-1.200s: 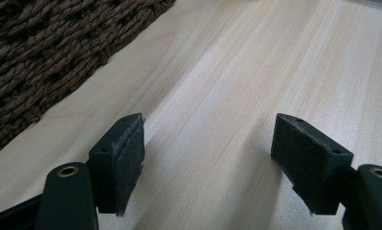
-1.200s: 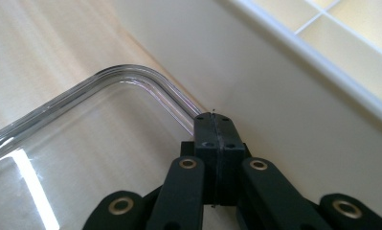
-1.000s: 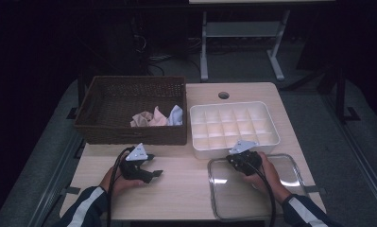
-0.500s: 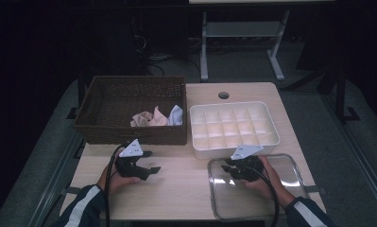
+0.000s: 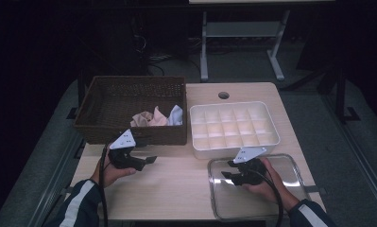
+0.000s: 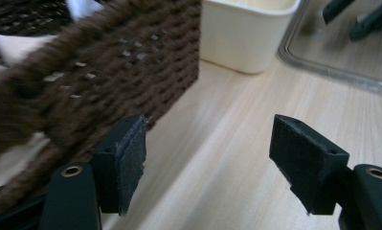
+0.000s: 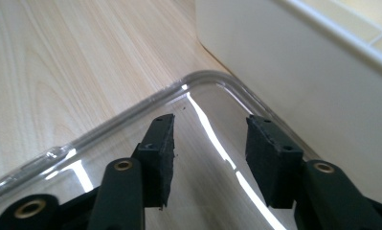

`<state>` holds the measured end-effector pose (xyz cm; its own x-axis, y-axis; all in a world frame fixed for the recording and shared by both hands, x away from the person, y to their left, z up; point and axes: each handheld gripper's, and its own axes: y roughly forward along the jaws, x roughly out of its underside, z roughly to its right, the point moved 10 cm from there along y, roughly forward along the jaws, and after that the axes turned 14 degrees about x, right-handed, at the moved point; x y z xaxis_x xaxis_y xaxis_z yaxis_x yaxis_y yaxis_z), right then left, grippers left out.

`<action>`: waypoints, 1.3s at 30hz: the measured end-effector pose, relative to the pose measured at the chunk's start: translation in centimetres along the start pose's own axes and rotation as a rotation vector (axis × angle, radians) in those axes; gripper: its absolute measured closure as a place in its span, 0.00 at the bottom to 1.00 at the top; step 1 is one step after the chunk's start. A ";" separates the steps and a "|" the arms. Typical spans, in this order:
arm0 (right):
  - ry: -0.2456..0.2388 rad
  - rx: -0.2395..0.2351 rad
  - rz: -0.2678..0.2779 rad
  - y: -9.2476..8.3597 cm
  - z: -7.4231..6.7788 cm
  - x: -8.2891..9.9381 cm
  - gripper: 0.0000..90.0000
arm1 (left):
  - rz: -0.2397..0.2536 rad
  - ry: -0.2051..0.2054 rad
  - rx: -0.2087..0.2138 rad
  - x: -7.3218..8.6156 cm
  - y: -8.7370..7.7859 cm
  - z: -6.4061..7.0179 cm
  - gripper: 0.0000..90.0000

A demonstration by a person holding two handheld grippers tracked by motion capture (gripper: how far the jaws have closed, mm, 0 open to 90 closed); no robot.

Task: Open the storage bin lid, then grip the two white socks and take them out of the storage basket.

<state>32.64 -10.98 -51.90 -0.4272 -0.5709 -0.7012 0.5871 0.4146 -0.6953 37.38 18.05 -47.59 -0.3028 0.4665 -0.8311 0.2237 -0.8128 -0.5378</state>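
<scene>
A brown wicker basket (image 5: 129, 109) at the back left holds crumpled cloths (image 5: 155, 117). To its right stands a white compartment tray (image 5: 233, 127). A clear lid (image 5: 271, 198) lies flat in front of the tray. My left gripper (image 5: 146, 161) hovers open over bare table just before the basket's front right corner (image 6: 107, 72), nothing between its jaws (image 6: 210, 143). My right gripper (image 5: 226, 171) sits low over the lid's left part (image 7: 131, 122). Its jaws have just been opening, and nothing is between them (image 7: 212, 139).
The light wooden table (image 5: 176, 179) has bare room between the two hands. The white tray's wall (image 7: 298, 72) rises close on the right of my right gripper. In the left gripper view the tray (image 6: 246, 33), the lid (image 6: 332, 67) and the other gripper (image 6: 358, 17) lie ahead.
The right gripper's jaws have spread apart over the clear lid. The left hand has risen a little, nearer the basket's front.
</scene>
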 end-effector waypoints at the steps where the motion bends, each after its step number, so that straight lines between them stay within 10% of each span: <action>1: 0.014 -0.005 -0.004 0.0 0.0 0.1 0.55 | -0.002 0.000 0.000 0.2 -0.1 -0.2 0.31; 8: 0.009 -0.008 -0.003 0.0 -0.2 0.0 0.50 | -0.013 -0.006 0.003 0.8 -0.2 -0.5 0.30; 18: 0.003 -0.047 -0.008 0.3 -0.9 -0.3 0.50 | 0.066 0.049 -0.045 -5.7 -2.9 -2.7 0.31; 32: -0.030 -0.061 -0.012 0.1 -1.8 0.2 0.50 | -0.062 0.066 -0.075 -9.9 -1.5 -7.6 0.31; 39: -0.031 -0.070 -0.032 0.4 -2.1 0.6 0.49 | -0.181 0.058 0.014 -10.3 2.7 -9.2 0.31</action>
<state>31.20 -9.69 -52.94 -0.4229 -0.6063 -0.6735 0.5233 0.4434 -0.7277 49.63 14.25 -41.76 -0.2830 0.6244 -0.7280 0.1573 -0.7185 -0.6775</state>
